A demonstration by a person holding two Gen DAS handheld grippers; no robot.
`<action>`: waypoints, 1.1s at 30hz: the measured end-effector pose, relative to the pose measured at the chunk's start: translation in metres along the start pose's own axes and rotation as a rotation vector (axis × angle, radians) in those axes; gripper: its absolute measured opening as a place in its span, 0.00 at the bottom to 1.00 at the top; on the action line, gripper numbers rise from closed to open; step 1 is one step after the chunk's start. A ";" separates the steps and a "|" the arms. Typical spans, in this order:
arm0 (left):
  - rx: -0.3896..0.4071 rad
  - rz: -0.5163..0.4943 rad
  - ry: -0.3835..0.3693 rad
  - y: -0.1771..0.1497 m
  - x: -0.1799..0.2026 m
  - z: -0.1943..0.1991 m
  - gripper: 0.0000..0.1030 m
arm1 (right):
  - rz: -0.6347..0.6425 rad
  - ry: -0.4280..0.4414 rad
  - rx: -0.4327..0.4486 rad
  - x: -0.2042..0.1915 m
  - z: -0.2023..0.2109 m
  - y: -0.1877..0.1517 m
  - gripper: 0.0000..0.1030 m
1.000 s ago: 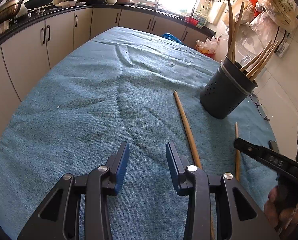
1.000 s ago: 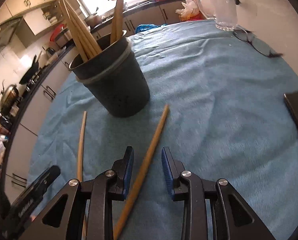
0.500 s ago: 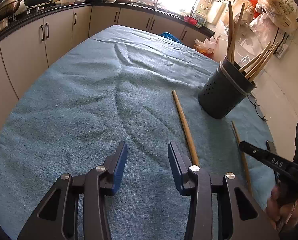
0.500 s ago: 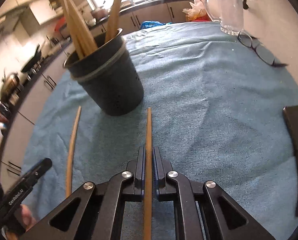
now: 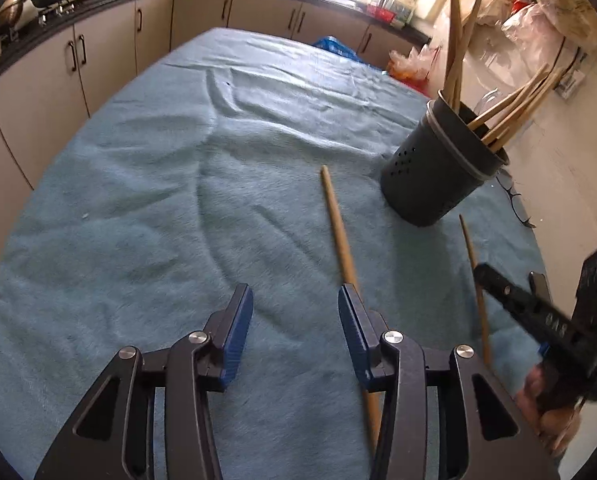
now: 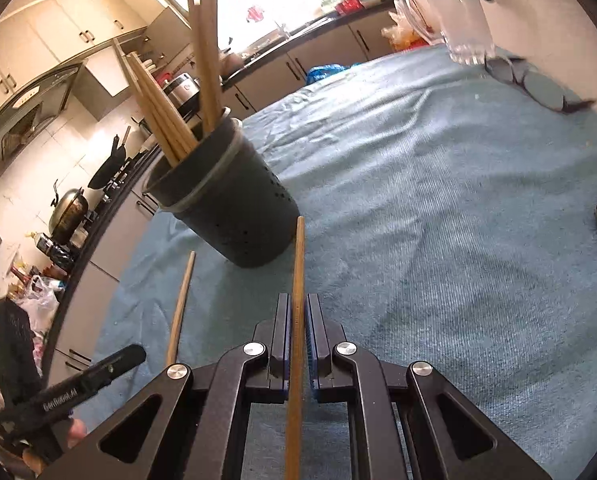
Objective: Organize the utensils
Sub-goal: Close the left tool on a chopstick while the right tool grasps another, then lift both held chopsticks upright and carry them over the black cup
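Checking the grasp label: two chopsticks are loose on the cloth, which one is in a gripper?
The chopstick nearer the holder's base, clamped in the right gripper. The other chopstick lies free, beside it.

Holder [image 6: 234, 216]: dark perforated cup, upright on the blue-covered table, several wooden sticks leaning inside.
Held stick [image 6: 297, 280]: thin, wooden, clamped between the right jaws, tip near the holder's base.
Loose stick [image 5: 340, 232]: wooden, flat on the cloth, beside the holder.

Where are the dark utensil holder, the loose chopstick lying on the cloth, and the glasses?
utensil holder [image 6: 234, 216], right wrist view, its perforated side wall.
loose chopstick [image 5: 338, 224], left wrist view, mid-shaft.
glasses [image 6: 538, 84], right wrist view, on a lens.
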State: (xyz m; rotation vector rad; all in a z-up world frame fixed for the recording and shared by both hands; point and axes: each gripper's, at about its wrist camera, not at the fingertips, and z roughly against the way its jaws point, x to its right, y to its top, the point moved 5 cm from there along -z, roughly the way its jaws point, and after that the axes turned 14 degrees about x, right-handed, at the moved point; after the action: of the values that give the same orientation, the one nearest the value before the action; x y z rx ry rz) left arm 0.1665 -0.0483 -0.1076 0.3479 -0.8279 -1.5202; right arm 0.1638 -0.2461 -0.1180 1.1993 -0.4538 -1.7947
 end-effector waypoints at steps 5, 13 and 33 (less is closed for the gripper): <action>-0.093 -0.021 0.025 0.011 0.019 -0.025 0.41 | -0.028 0.008 -0.002 0.008 0.002 0.001 0.07; -0.122 -0.156 0.157 0.020 0.041 -0.047 0.11 | -0.026 0.018 0.004 0.007 0.004 -0.001 0.07; 0.244 -0.110 -0.005 0.037 0.051 0.073 0.06 | 0.030 0.093 0.168 -0.016 0.036 0.012 0.07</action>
State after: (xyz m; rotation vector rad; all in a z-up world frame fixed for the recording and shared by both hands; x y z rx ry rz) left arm 0.1379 -0.0738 -0.0193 0.5773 -1.0148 -1.5248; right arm 0.1406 -0.2452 -0.0840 1.3781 -0.5740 -1.6930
